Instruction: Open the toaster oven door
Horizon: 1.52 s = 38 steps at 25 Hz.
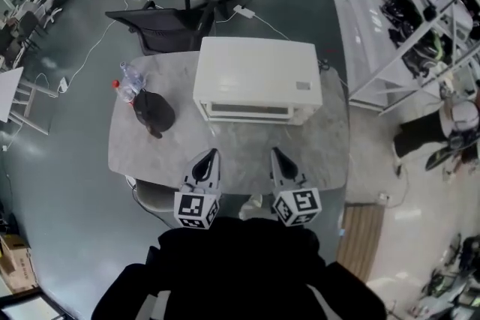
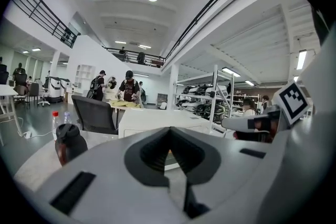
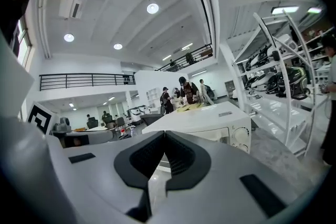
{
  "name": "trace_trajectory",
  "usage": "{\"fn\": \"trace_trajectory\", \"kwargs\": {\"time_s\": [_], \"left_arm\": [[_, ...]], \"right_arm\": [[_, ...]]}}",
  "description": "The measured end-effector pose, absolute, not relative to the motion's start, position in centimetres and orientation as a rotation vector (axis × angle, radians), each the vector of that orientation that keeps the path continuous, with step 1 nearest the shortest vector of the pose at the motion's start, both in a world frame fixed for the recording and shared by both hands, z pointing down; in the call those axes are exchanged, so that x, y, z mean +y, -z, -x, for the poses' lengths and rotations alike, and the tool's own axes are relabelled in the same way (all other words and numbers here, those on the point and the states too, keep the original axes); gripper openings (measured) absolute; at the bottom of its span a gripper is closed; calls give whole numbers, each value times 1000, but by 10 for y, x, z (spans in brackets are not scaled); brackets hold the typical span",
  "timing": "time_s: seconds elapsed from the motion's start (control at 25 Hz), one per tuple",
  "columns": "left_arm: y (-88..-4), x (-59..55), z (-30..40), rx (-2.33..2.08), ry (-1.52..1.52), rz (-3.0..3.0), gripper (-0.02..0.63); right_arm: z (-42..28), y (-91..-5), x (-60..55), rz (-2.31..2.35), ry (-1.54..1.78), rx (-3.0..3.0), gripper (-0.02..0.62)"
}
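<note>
I've got the grey table (image 1: 322,154) below me, the white toaster oven (image 1: 259,79) at its far middle with its door shut and facing me, my left gripper (image 1: 211,157) and right gripper (image 1: 277,155) both clenched on nothing, apart from it, and a dark jug (image 1: 154,112) to its left.

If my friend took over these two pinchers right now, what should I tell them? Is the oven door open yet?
The left gripper has its jaws together and holds nothing. It hangs above the near edge of the table.
The right gripper is the same: shut, empty, beside the left one.
The toaster oven sits further back on the table, and its door faces the grippers and is closed.
A dark jug and a bottle stand to the left of the oven, out of the way.
Done: nothing yet; neither gripper touches the oven.
Left: reach forward, take hold of the door and open it.
</note>
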<state>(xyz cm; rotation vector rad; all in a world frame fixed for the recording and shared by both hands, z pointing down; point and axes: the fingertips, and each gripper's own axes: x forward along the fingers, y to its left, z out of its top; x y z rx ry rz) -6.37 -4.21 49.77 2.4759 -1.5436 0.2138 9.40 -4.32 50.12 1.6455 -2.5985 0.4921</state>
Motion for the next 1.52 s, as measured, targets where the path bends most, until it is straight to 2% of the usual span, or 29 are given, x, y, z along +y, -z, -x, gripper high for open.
{"fn": "trace_trajectory", "kwargs": {"time_s": [1.52], "left_arm": [[-553,-188,70,-1526,-366,-2377,3]], "right_arm": [[-127,-556,-181,-1750,-611,-2367,5]]}}
